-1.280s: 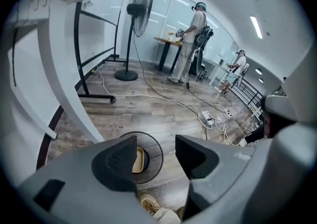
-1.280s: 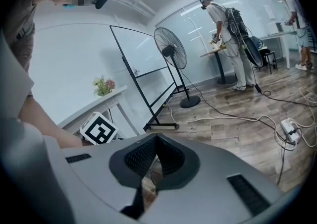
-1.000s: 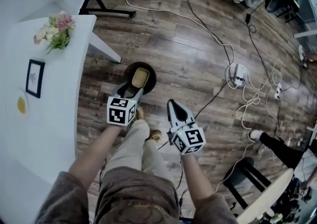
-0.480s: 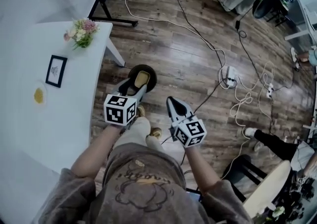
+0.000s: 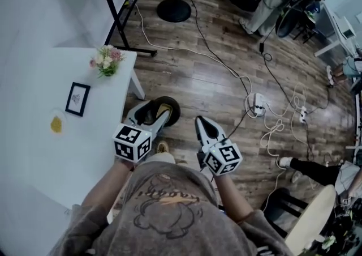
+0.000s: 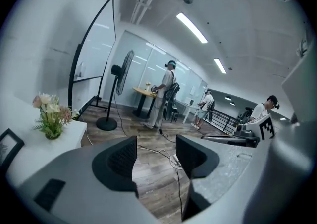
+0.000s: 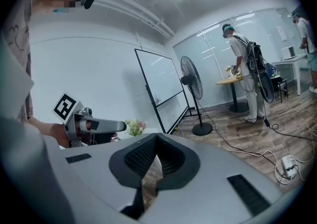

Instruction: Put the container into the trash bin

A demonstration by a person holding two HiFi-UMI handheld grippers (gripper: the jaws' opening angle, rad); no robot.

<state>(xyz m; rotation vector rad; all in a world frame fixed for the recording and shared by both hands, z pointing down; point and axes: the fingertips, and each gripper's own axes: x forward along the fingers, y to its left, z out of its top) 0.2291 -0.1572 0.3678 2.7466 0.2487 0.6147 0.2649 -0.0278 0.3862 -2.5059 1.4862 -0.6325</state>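
Container lay unseen in the trash bin below the left gripper, which had lifted away, jaws apart and empty. The right gripper rose closed. Task looked finished.

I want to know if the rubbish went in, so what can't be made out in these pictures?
- Head view: the left gripper covers most of the trash bin inside, so the container cannot be made out.
- Both gripper views: the trash bin is out of frame; they look across the room.
- Head view: the picture frame and the yellow item on the white table are too small to make out.
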